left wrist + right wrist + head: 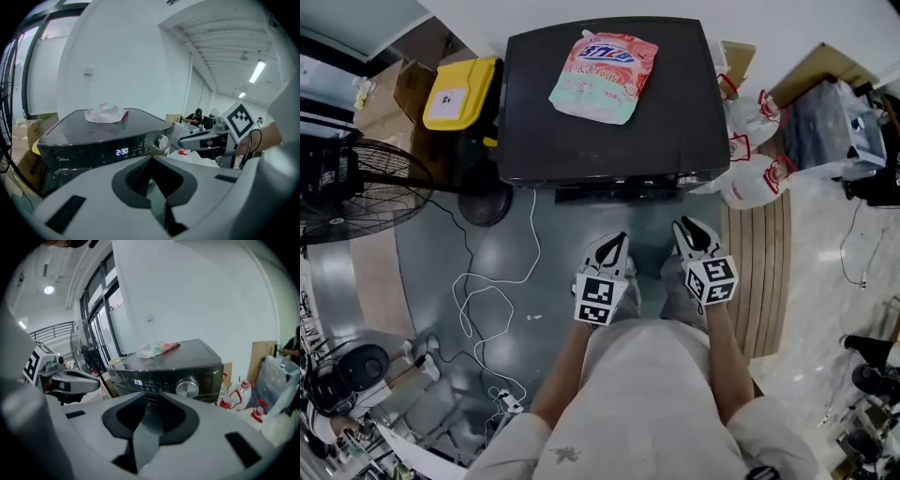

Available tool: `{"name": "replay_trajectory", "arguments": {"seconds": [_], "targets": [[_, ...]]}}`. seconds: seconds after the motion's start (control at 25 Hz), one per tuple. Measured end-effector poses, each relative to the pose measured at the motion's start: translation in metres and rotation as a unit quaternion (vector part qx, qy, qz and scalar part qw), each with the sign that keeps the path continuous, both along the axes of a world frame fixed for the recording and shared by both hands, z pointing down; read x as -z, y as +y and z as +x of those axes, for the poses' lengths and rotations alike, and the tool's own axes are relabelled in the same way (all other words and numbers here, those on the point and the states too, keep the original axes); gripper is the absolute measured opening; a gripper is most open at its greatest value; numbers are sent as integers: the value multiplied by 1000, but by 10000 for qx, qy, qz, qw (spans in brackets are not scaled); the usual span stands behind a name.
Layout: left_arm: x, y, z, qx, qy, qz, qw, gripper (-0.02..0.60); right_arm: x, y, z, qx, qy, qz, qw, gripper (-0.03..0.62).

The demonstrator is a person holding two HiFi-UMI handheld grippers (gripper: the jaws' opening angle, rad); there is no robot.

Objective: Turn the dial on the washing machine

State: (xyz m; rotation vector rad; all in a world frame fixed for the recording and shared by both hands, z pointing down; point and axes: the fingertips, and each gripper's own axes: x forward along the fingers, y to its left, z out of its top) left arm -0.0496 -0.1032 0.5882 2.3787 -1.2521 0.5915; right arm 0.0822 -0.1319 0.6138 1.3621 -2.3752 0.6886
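One floor fan [356, 187] and one yellow bin [461, 94] stand at far left, with one white cable [487, 291] looping over the grey floor. One dark washing machine [675, 122] follows, marked "Midea"; its display [122, 152] reads "2:30". One pink detergent pouch [604, 75] lies on the lid, its blue lettering unreadable. One silver dial [188, 386] sits at the right end of the front panel, untouched. Two grippers hang short of the front edge, bare floor between. The left gripper [617, 242] has its jaws together and empty. The right gripper [686, 229] has jaws narrowly apart and empty. Several red-labelled bottles [759, 173] crowd the machine's right side.
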Motion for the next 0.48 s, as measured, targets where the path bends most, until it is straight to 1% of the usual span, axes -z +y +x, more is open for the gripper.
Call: {"name": "replay_trajectory", "arguments": {"seconds": [0.12, 0.2, 0.48], "targets": [[11, 1, -3, -61, 18, 112, 9999, 12, 24, 5, 0, 14, 225, 308, 9993, 39], [21, 2, -5, -107, 33, 196, 9997, 12, 39, 9, -1, 19, 280, 444, 9986, 17], [58, 0, -11, -169, 162, 505, 9985, 12, 89, 20, -12, 163, 565, 968, 9936, 6]]}}
